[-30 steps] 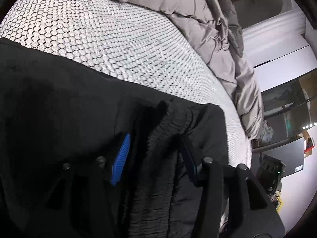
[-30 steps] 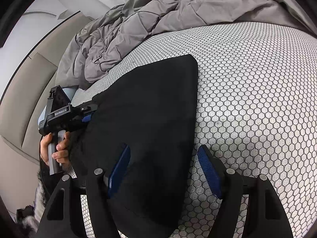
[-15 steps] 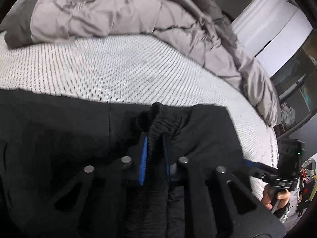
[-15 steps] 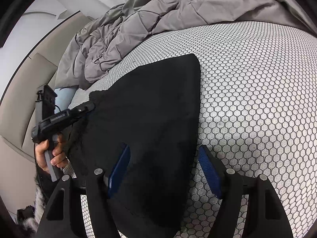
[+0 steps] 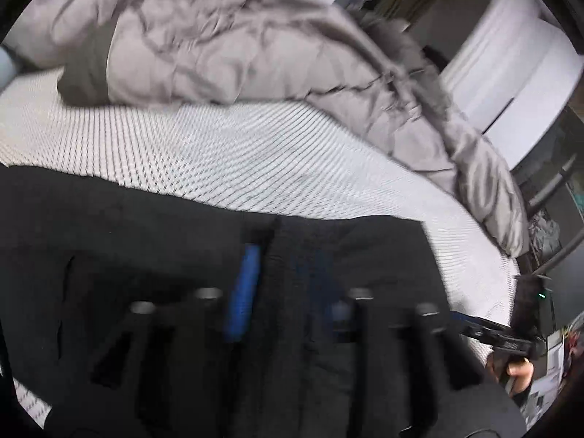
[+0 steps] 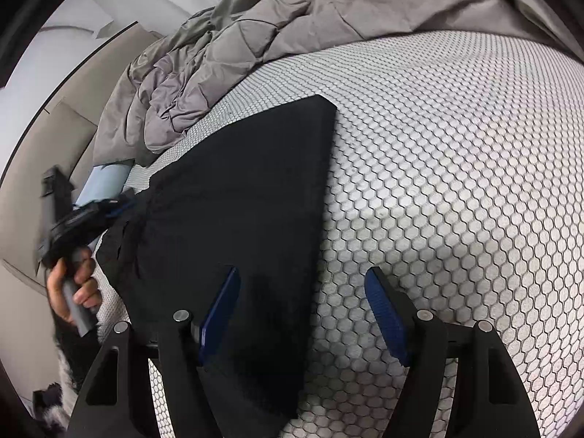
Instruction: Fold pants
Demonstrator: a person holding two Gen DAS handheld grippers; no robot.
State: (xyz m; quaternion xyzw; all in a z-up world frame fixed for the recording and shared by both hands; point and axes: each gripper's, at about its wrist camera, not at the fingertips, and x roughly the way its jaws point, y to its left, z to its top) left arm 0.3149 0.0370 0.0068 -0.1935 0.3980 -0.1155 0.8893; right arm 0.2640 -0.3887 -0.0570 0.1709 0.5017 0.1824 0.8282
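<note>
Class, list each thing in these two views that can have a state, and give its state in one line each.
Pants: black, lying flat on the mattress, waistband end bunched.
Left gripper: jaws opening, waistband fabric between them.
Right gripper: open, over the pants' near edge, gripping nothing.
Duvet: grey, crumpled in a heap at the far side.
Mattress: bare, honeycomb cover showing.

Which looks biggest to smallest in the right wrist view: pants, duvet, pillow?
1. Pants, though nearness to the camera inflates them.
2. Duvet, possibly similar, partly cut off.
3. Pillow, mostly hidden.
</note>
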